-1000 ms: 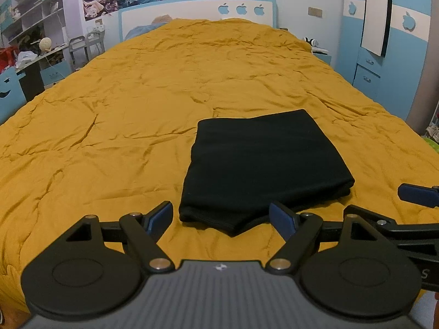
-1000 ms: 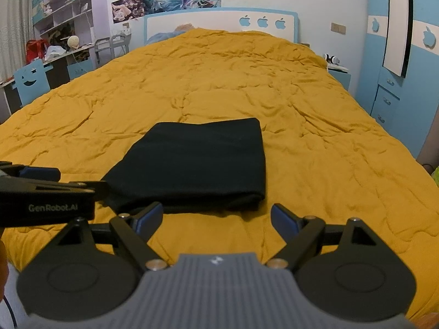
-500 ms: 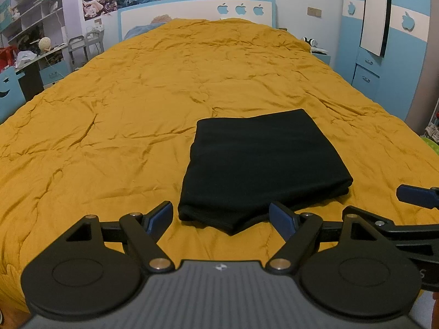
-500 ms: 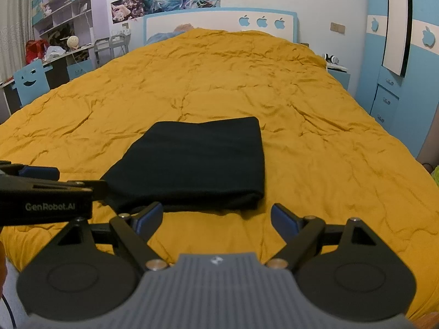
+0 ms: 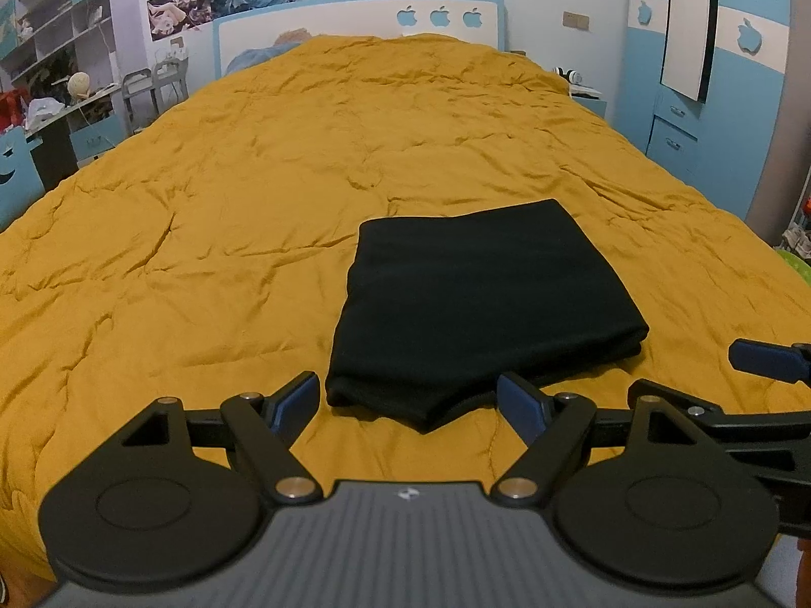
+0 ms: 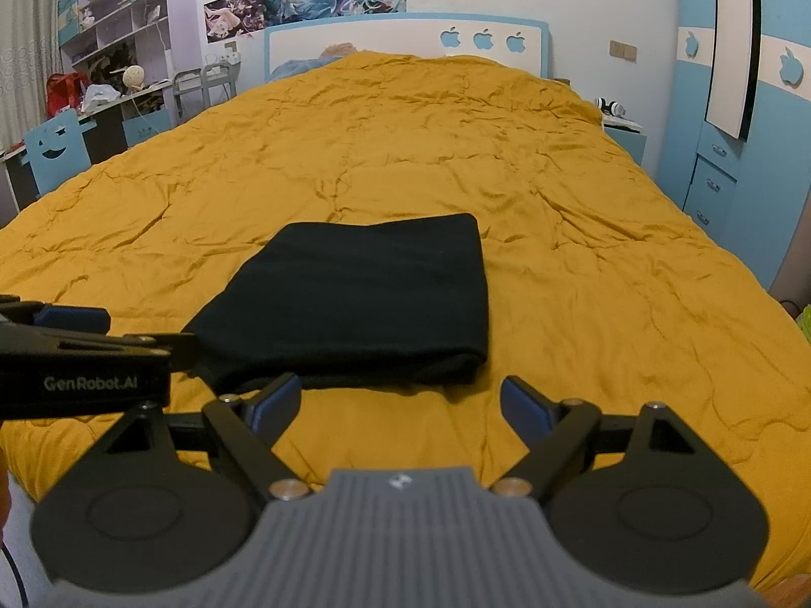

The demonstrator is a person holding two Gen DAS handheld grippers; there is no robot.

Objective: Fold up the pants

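Note:
The black pants point(image 5: 481, 299) lie folded into a compact rectangle on the yellow-orange bedspread point(image 5: 228, 202), near the bed's front edge. They also show in the right wrist view point(image 6: 355, 304). My left gripper point(image 5: 408, 403) is open and empty, held just short of the pants' near left corner. My right gripper point(image 6: 400, 400) is open and empty, just short of the pants' near right edge. Each gripper shows at the edge of the other's view: the right gripper point(image 5: 760, 359) and the left gripper point(image 6: 76, 349).
The bed fills most of both views, with a white and blue headboard point(image 5: 355, 15) at the far end. A blue wardrobe point(image 5: 709, 76) stands on the right. A desk, chair and shelves point(image 6: 76, 116) stand on the left.
Both grippers have drawn back slightly from the pants and stay open. The folded pants have not moved.

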